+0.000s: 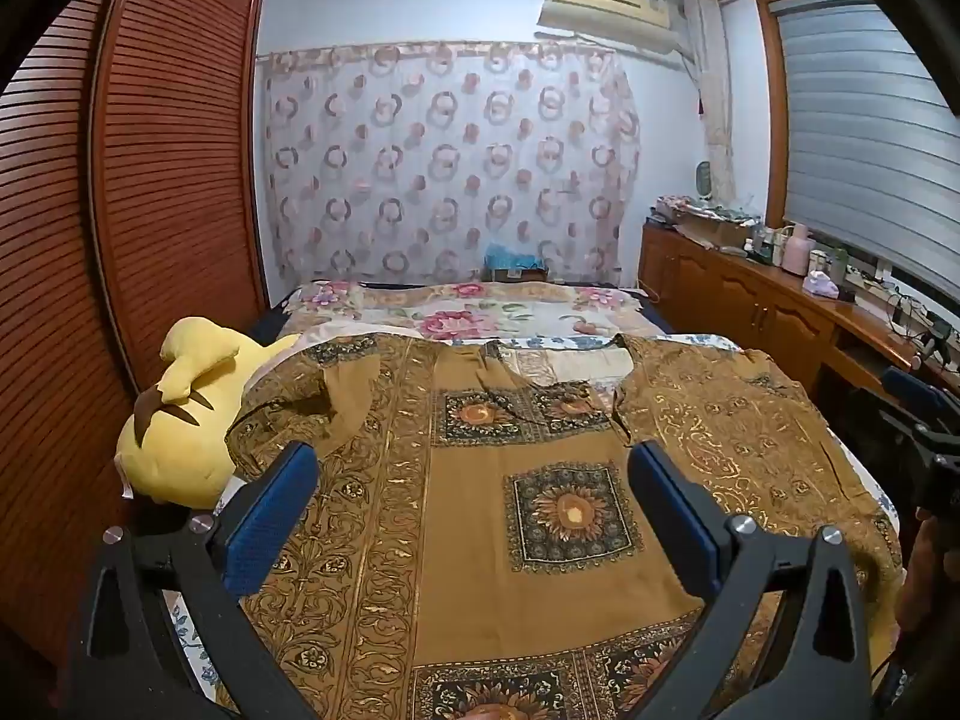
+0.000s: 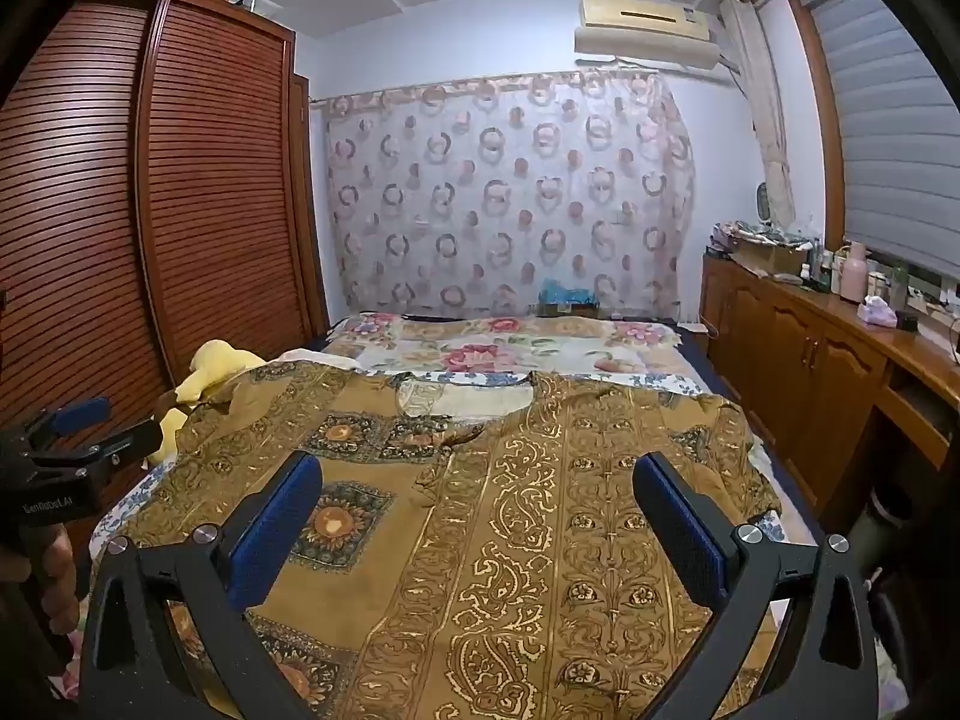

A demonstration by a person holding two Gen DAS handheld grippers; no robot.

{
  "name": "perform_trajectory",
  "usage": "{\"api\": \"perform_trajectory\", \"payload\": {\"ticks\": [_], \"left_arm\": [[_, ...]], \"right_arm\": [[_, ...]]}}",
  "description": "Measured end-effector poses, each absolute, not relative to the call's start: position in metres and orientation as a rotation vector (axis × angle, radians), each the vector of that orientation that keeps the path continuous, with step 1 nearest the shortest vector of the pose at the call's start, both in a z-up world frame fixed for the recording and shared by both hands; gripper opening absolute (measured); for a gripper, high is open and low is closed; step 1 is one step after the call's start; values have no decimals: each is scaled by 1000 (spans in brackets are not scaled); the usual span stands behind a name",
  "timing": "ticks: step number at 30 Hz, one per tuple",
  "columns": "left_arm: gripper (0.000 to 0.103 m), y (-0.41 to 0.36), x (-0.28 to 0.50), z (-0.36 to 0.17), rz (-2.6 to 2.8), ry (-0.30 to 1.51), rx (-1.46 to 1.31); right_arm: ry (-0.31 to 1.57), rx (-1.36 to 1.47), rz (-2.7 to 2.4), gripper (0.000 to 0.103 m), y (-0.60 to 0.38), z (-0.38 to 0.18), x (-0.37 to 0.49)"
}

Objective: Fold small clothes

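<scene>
A brown and gold patterned shirt (image 1: 480, 480) lies spread flat on the bed, collar toward the far end, sleeves out to both sides. The right wrist view shows the same shirt (image 2: 510, 510) from nearer its right half. My left gripper (image 1: 474, 474) hovers above the shirt's middle with its blue pads wide apart and nothing between them. Over the shirt's right front panel my right gripper (image 2: 477, 483) is likewise open and empty. The right gripper (image 1: 918, 414) shows at the right edge of the left wrist view, and the left gripper (image 2: 78, 426) at the left edge of the right wrist view.
A yellow plush toy (image 1: 186, 414) lies at the bed's left edge beside the slatted wooden wardrobe (image 1: 150, 180). A floral bedspread (image 1: 468, 312) covers the far end of the bed. A wooden cabinet (image 1: 750, 294) with bottles runs along the right wall under the window.
</scene>
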State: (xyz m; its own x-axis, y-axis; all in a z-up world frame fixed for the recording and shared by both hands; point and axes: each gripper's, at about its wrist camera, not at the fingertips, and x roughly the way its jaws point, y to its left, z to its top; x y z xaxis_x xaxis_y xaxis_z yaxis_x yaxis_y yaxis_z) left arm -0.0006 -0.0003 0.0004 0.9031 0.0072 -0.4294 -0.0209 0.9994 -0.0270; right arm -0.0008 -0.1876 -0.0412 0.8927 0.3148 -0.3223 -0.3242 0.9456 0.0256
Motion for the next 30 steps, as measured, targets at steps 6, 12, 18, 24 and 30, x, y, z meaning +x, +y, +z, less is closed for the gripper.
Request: {"api": "perform_trajectory", "payload": {"ticks": [6, 12, 18, 24, 30], "left_arm": [[103, -1, -1, 1, 19, 437, -22], [103, -1, -2, 0, 19, 439, -21], [103, -1, -4, 0, 21, 433, -17], [103, 2, -4, 6, 20, 431, -21], [103, 3, -5, 8, 22, 428, -19]], "right_arm": [[329, -19, 335, 103, -189, -41, -1], [328, -22, 334, 103, -188, -42, -2], [327, -23, 337, 103, -189, -41, -1], [328, -23, 336, 103, -190, -41, -1], [328, -23, 336, 103, -190, -42, -1]]}}
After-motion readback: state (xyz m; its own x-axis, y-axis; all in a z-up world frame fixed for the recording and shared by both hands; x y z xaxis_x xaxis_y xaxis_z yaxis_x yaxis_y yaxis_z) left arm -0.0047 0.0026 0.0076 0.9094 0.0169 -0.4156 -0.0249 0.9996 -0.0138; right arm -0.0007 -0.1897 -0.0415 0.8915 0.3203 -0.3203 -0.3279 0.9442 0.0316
